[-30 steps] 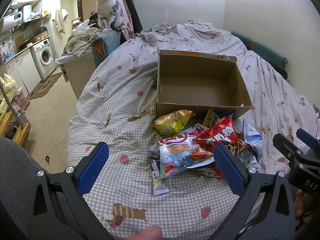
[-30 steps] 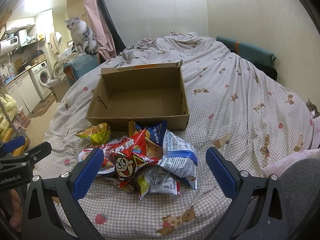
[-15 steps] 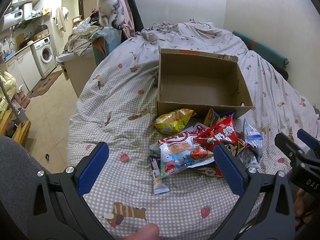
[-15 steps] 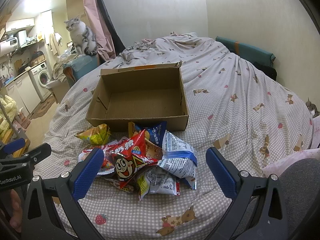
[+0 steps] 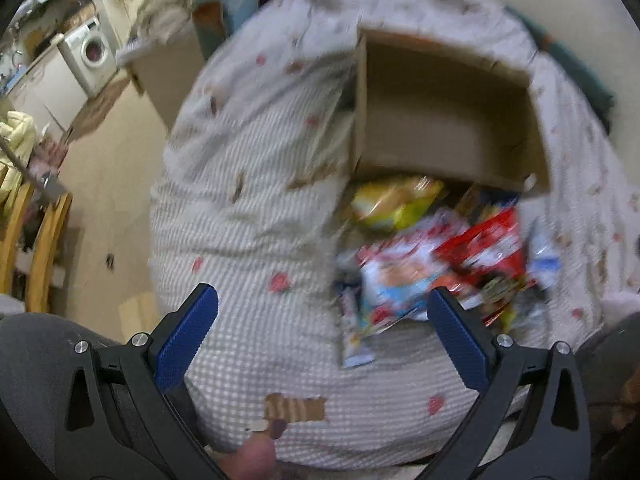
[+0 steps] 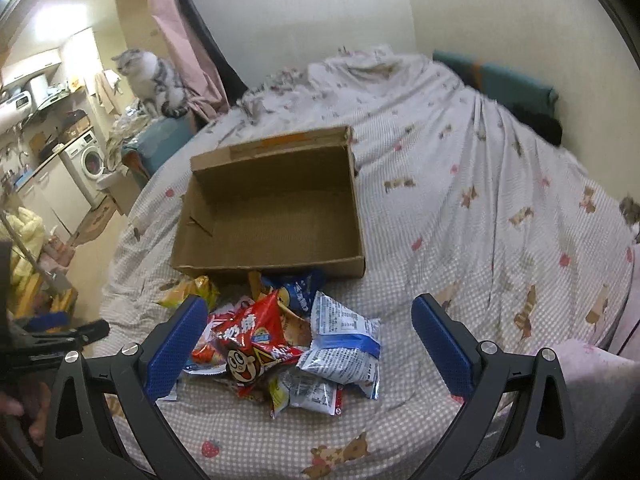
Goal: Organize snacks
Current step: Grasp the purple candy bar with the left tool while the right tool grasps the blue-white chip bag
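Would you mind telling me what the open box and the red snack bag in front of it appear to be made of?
The open box looks like plain brown corrugated cardboard: matte, with raw cut edges and a folded flap. The red snack bag seems to be thin printed plastic or foil film: glossy, crinkled, catching highlights.

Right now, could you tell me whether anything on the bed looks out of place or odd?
Yes: the snack packets lie in a loose heap on the bedspread in front of the cardboard box, which holds nothing. A cat sits off the bed's far corner.
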`<state>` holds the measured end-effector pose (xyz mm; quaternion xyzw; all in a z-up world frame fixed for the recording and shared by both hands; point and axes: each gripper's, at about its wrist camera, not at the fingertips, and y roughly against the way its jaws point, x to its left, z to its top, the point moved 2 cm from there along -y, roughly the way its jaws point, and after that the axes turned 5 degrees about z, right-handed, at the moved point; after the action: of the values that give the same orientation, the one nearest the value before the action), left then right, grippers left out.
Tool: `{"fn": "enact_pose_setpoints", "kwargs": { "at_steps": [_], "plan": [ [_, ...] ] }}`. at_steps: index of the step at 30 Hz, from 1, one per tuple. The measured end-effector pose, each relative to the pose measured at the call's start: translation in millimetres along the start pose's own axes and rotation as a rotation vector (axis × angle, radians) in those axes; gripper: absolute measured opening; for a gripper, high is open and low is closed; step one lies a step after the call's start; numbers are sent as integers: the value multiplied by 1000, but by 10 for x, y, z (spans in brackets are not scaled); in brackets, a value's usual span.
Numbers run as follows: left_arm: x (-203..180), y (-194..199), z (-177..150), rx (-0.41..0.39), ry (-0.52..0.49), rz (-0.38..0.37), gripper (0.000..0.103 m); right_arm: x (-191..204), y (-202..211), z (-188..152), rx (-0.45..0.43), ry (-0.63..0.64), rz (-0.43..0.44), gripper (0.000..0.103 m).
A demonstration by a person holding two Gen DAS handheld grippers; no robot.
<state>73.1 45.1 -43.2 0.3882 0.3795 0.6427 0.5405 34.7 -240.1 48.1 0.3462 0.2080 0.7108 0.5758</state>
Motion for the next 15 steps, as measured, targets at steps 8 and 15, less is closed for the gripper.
{"fn": "enact_pose_setpoints", "kwargs": {
  "at_steps": [8,15],
  "plan": [
    [-248,-784,-343,265,-94,6,95,-232,-369,-61,130,-80,8,103],
    [-484,-1219,-542,345,-147,7,63,-424,-603,-38,209,-117,-10,103]
  ]
}}
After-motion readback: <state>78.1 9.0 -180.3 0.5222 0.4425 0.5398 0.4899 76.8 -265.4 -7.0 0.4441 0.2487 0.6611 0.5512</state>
